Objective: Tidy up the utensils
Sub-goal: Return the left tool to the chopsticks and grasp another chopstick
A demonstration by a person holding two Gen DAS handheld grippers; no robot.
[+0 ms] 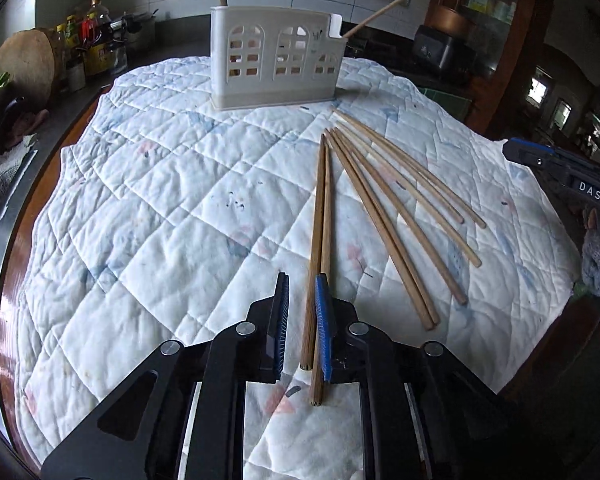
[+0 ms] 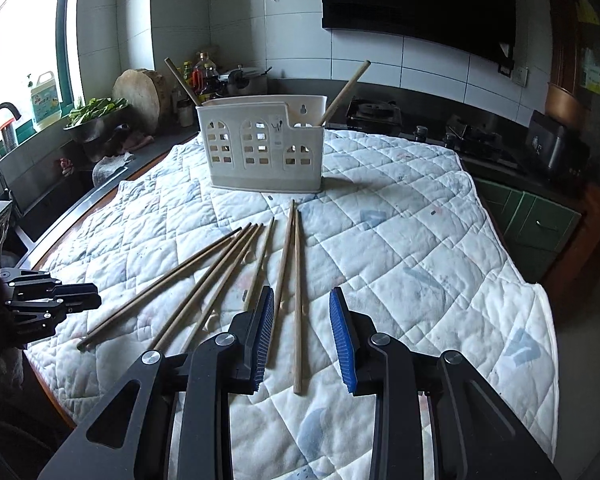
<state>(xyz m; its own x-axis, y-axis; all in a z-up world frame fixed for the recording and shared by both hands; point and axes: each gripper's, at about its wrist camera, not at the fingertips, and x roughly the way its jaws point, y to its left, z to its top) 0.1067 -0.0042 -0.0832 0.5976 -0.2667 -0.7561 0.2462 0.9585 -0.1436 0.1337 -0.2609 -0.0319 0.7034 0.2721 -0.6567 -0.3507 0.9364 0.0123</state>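
My left gripper (image 1: 301,324) hangs low over the near ends of two darker chopsticks (image 1: 319,216), jaws apart. One stick lies in the gap; the other runs under the right pad. Both point straight ahead toward the caddy (image 1: 278,58) at the quilt's (image 1: 160,200) far side, so closing should catch one lengthwise. My right gripper (image 2: 301,336) is also open, straddling a paler pair (image 2: 296,272). Two sticks already stand in the caddy.
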